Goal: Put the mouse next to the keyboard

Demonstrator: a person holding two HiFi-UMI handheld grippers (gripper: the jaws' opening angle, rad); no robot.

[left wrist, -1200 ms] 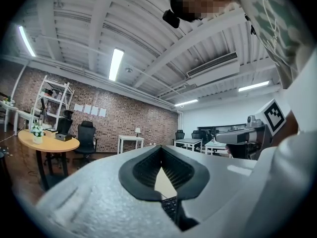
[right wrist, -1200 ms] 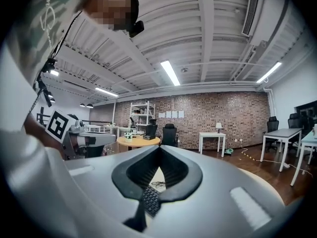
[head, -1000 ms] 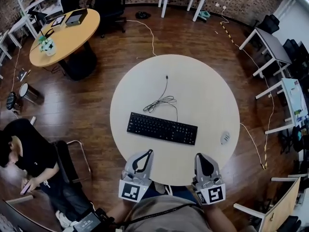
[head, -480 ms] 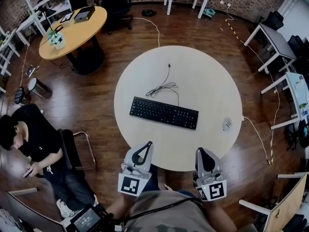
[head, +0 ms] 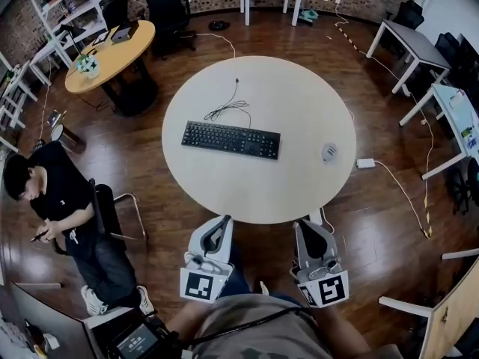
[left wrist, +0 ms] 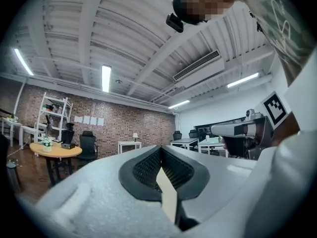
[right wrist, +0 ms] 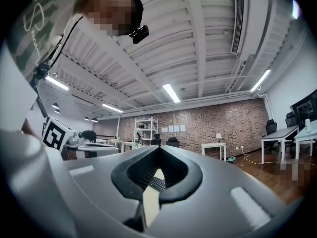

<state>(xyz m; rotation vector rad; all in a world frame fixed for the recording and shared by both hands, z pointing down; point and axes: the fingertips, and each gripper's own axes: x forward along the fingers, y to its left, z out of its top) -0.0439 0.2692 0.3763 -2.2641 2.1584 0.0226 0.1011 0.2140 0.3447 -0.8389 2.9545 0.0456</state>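
A black keyboard (head: pixel 230 139) lies left of the middle of the round cream table (head: pixel 254 193), its cable (head: pixel 228 109) coiled behind it. The small grey mouse (head: pixel 329 152) sits apart near the table's right edge. Both grippers hang short of the table's near edge, over the floor. My left gripper (head: pixel 225 220) is shut and empty, and my right gripper (head: pixel 300 224) looks shut and empty too. In the left gripper view the gripper (left wrist: pixel 161 151) points level across the room. In the right gripper view the gripper (right wrist: pixel 158 151) shows a sliver of the keyboard (right wrist: pixel 157 183) in the gap behind its closed tips.
A person (head: pixel 56 200) sits at the left beside a chair (head: pixel 112 215). A wooden round table (head: pixel 112 51) with items stands at the back left. White desks (head: pixel 415 47) line the right side. A power adapter (head: pixel 365 163) and cables lie on the floor to the right.
The head view has drawn back from the table. Both grippers, earlier over the table's near edge, now hang over the floor short of it. Keyboard and mouse have not moved on the table.
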